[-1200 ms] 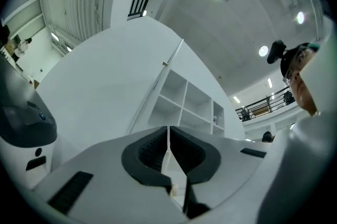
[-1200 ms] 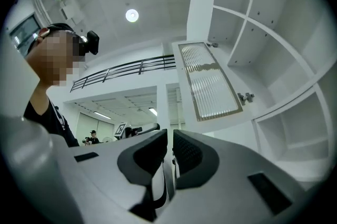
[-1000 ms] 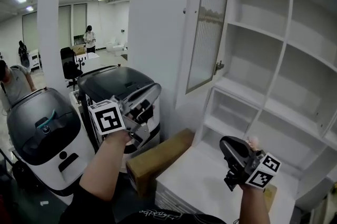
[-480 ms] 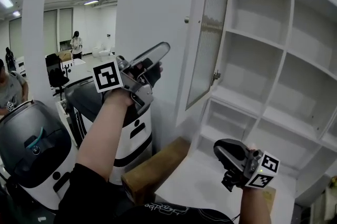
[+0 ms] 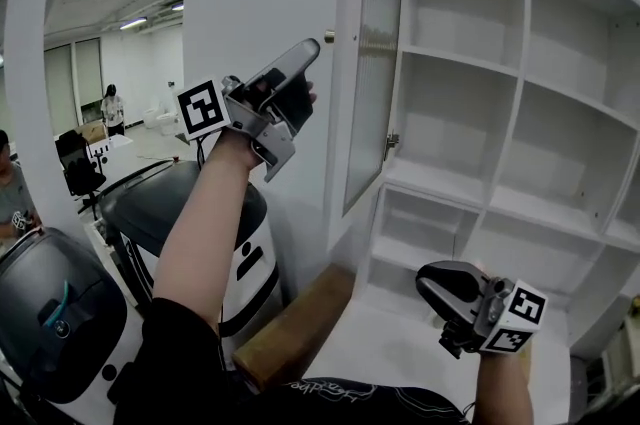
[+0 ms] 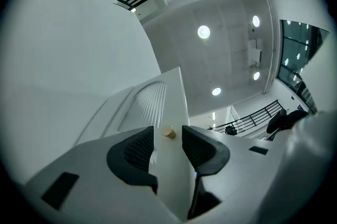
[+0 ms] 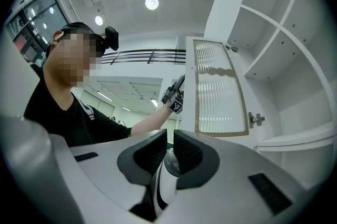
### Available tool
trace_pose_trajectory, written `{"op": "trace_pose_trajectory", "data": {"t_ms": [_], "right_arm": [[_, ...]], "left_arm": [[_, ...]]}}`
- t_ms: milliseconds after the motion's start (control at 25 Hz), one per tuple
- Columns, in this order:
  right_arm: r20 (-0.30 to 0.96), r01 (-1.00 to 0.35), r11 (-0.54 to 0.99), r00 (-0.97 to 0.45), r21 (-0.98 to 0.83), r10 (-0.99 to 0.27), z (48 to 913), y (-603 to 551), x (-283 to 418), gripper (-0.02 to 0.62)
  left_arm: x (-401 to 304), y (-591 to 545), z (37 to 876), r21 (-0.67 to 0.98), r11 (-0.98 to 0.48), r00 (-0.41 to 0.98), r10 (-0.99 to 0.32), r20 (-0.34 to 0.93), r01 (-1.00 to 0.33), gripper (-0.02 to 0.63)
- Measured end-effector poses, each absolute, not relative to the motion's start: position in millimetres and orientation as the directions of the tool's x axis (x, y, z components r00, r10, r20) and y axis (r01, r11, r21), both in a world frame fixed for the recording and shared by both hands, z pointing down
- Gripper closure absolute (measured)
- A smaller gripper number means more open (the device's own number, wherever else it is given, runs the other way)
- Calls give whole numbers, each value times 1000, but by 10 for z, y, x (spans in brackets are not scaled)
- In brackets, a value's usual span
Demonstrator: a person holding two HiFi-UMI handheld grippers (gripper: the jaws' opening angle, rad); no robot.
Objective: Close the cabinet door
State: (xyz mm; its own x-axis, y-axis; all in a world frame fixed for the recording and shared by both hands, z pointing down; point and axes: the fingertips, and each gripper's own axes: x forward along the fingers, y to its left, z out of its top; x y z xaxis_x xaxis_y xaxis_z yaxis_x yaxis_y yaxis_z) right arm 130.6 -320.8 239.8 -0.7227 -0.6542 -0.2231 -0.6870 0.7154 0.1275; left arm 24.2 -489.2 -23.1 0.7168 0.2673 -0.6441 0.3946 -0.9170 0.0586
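Cabinet door [image 5: 372,63] stands wide open, swung out from the upper left bay of the cabinet [image 5: 520,83]. It hangs on hinges [image 5: 390,141] at its right edge. The free edge points at the camera and carries a small brass knob [image 6: 168,132].

Left gripper [image 5: 300,63] is raised to the free edge. Its jaws have just been opening and are now apart. The knob sits in line with the gap just ahead of the pads, not pinched. Right gripper [image 5: 432,283] is low by the cabinet's bottom shelf with its jaws drawn together, holding nothing.

Handling, my read:
- White frame around a ribbed glass pane, so stiff and probably light. It should swing freely on the hinges.
- The glass is the fragile part, so keep the pads off it.
- Best contact is the frame at the free edge by the knob, farthest from the hinges, so least force is needed.
- The knob is tiny and smooth, so a pinch could slip. A flat push on the frame's outer face looks safer.
- Ease it in at the end, since a slam would jolt the pane.
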Motion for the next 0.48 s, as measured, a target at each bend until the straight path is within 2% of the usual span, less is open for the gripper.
{"op": "trace_pose_trajectory", "data": {"t_ms": [200,400,480], "right_arm": [[-227,-715,681,-698,159,-679,2457,-3129,1304,534],[-240,-751,640,-659,161,-713,2445,-3033,1334,534],[-243,-759,632,-650,158,-720,2450,-3022,1375,534]], "left_arm": [[222,-4783,-241,31,-884,680,336,-651,466,439],[225,-4701,-273,3,-893,691,346,-635,450,506],[216,-4690,-269,-9,-892,687,354,-634,452,508]]}}
